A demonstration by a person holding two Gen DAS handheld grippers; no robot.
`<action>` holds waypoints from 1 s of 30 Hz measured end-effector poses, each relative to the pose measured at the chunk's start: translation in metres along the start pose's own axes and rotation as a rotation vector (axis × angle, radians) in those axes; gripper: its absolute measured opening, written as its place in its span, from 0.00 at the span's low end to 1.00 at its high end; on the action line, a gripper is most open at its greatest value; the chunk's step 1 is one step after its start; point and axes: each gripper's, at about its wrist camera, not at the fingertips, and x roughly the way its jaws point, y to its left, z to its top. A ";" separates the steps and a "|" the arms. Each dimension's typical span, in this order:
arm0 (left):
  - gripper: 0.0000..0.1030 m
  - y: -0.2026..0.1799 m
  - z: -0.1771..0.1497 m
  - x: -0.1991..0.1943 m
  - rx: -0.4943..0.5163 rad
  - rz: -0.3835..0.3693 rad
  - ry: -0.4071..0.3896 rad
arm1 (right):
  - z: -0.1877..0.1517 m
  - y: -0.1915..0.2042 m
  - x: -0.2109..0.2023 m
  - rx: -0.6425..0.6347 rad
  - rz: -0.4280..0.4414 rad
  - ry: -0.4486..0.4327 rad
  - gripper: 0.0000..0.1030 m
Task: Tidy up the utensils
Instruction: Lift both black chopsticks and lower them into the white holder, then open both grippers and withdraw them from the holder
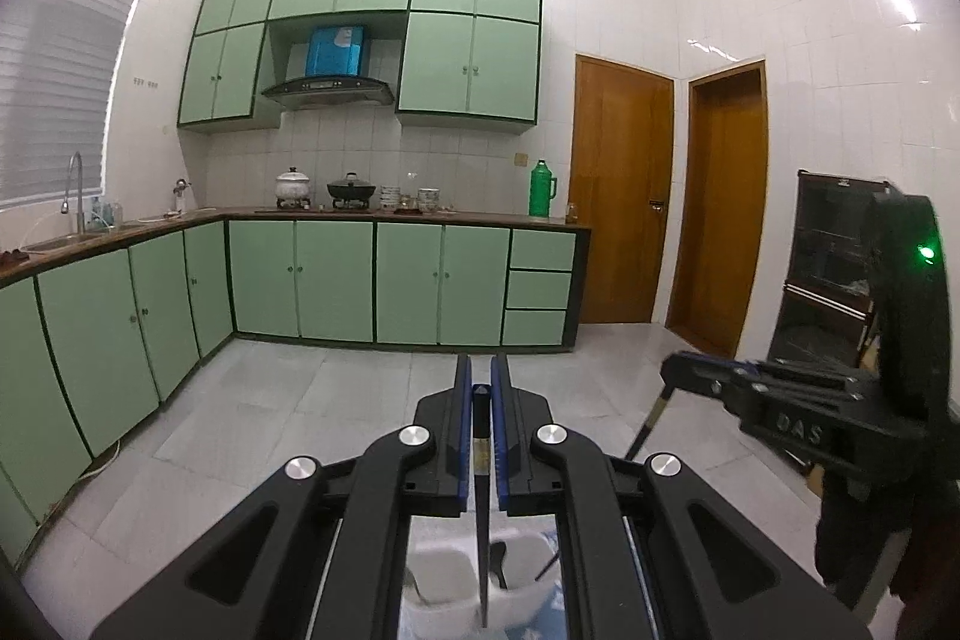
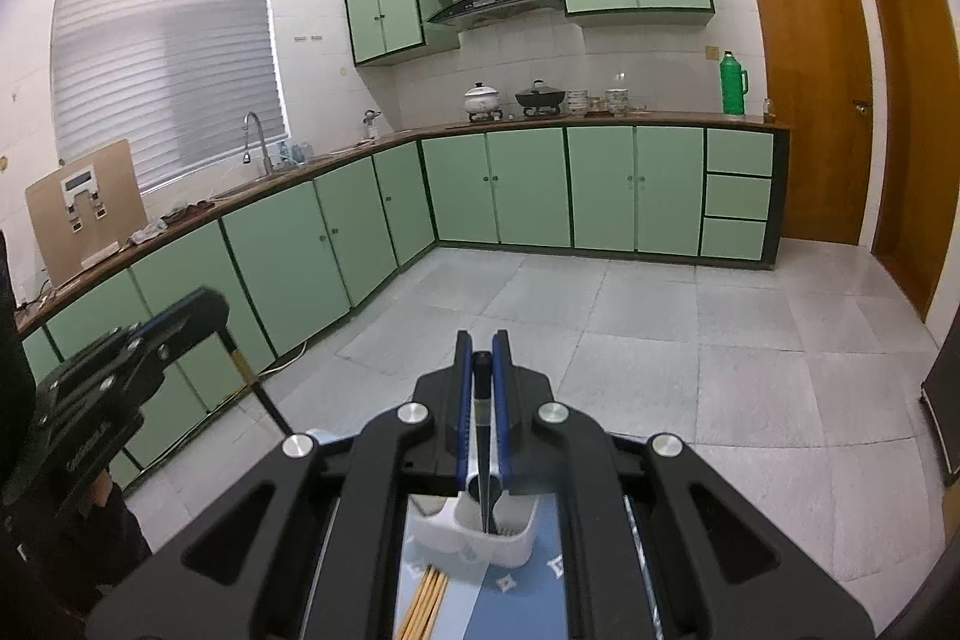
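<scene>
My left hand-held gripper (image 1: 481, 379) clamps a slim, black, square-ended chopstick (image 1: 482, 514) between blue-edged pads, its tapered tip hanging over the white plastic utensil holder (image 1: 441, 574). My right hand-held gripper (image 2: 482, 343) pinches a matching dark chopstick (image 2: 483, 460) reaching into that holder (image 2: 510, 535). Pale wooden chopsticks (image 2: 423, 601) lie on the patterned blue cloth (image 2: 516, 595).

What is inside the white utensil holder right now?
The white utensil holder has the dark chopstick clamped in the right hand-held gripper reaching into one compartment. Its bottom and other compartments are hidden by the gripper body.
</scene>
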 end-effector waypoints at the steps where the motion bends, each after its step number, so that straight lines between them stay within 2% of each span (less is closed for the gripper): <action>1: 0.06 0.001 0.001 0.008 0.001 0.005 0.001 | 0.002 -0.003 0.007 -0.001 -0.007 0.001 0.06; 7: 0.06 0.005 -0.019 0.058 0.027 0.044 0.031 | -0.007 -0.010 0.044 -0.009 -0.029 0.024 0.06; 11: 0.06 0.010 -0.041 0.086 0.016 0.053 0.091 | -0.020 -0.011 0.066 -0.007 -0.030 0.054 0.06; 17: 0.07 0.023 -0.070 0.094 -0.027 0.044 0.173 | -0.042 -0.010 0.090 -0.019 -0.020 0.117 0.09; 20: 0.13 0.026 -0.073 0.081 -0.029 0.052 0.171 | -0.045 -0.010 0.084 -0.019 -0.035 0.109 0.16; 22: 0.15 0.027 -0.071 0.072 -0.025 0.057 0.165 | -0.043 -0.011 0.074 -0.012 -0.040 0.087 0.28; 26: 0.29 0.026 -0.067 0.039 -0.013 0.073 0.140 | -0.040 -0.013 0.044 -0.004 -0.059 0.033 0.34; 30: 0.41 0.025 -0.074 -0.004 -0.020 0.092 0.119 | -0.053 -0.011 0.005 -0.012 -0.074 -0.015 0.56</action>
